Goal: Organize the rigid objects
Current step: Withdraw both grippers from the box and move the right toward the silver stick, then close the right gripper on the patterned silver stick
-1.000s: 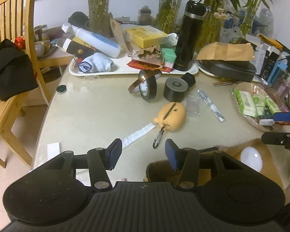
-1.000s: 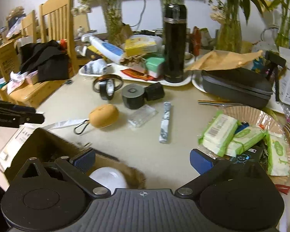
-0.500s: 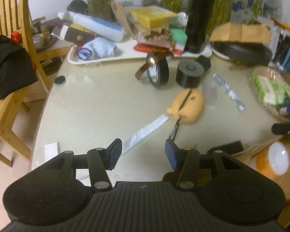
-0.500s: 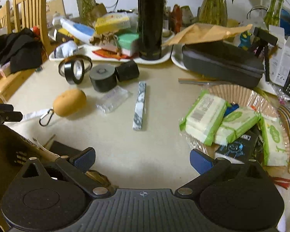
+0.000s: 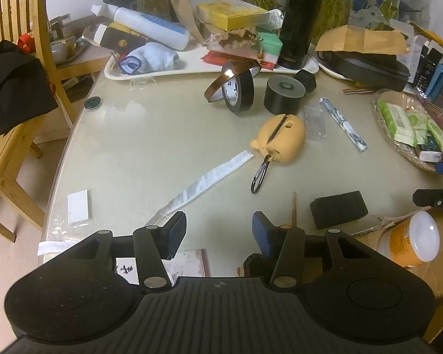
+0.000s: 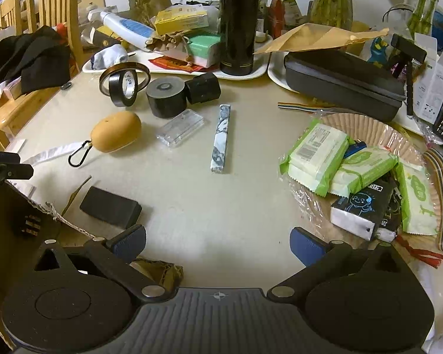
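Observation:
Loose items lie on the beige table (image 5: pixel 138 147): a yellow pouch with a carabiner (image 5: pixel 283 137) (image 6: pixel 116 131), a flat black block (image 5: pixel 338 209) (image 6: pixel 110 206), a marbled stick (image 6: pixel 221 137), a clear plastic case (image 6: pixel 181 128), a black cylinder (image 6: pixel 167 96) and tape rolls (image 5: pixel 239 88). My left gripper (image 5: pixel 218 233) hovers open over the near table edge, short of the pouch, with nothing between its fingers. My right gripper (image 6: pixel 218 243) stands wide open above bare table, the black block just ahead to its left.
A cardboard box (image 6: pixel 14 221) sits at the near edge, holding an orange jar with a white lid (image 5: pixel 410 242). A basket of wipe packs (image 6: pixel 319 153) is on the right. Cluttered trays, a black flask (image 6: pixel 239 23) and a dark case (image 6: pixel 345 79) line the back. A wooden chair (image 5: pixel 20 94) stands left.
Both views have tipped downward toward the table. The right gripper has sunk lower, and the jar has left its view. The black block and jar now show in the left view. Jaw widths are unchanged.

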Tool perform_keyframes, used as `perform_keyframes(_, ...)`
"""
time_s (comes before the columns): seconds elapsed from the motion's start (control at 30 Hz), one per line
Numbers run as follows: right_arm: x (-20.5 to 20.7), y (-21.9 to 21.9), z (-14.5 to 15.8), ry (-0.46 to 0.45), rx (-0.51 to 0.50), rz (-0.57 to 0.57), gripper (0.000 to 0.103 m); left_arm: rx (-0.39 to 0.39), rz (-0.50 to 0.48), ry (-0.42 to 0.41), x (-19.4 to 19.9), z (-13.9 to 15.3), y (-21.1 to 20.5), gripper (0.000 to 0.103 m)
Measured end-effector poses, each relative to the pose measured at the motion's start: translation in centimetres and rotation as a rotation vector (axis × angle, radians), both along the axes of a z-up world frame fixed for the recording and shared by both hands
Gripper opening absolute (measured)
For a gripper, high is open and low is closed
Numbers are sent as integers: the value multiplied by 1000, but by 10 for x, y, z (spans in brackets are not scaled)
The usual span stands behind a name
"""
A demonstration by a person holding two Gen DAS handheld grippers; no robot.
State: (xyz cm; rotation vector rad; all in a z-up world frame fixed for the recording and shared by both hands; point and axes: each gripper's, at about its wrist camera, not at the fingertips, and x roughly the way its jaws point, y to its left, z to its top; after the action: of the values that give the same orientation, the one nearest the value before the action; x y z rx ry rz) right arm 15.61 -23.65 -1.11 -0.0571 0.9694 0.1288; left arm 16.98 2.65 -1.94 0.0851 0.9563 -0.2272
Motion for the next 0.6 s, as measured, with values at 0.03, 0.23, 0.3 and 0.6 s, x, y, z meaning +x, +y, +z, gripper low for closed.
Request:
perform_keyframes(0.03, -1, 0, 0, -1, -2, 0, 103, 0, 1, -2, -1, 0, 0, 49)
perform_keyframes(0.23, -1, -7, 15, -96, 53, -13, 103, -41, -1, -71, -4, 10, -1, 49)
perform_keyframes(0.3, 2, -9, 16, -102, 91, -10, 103, -65, -9, -79, -3, 13, -1, 49)
perform_keyframes(0.6, 26, -4, 13, -114, 144, 1, 103, -95, -59, -116, 3, 19, -10, 49)
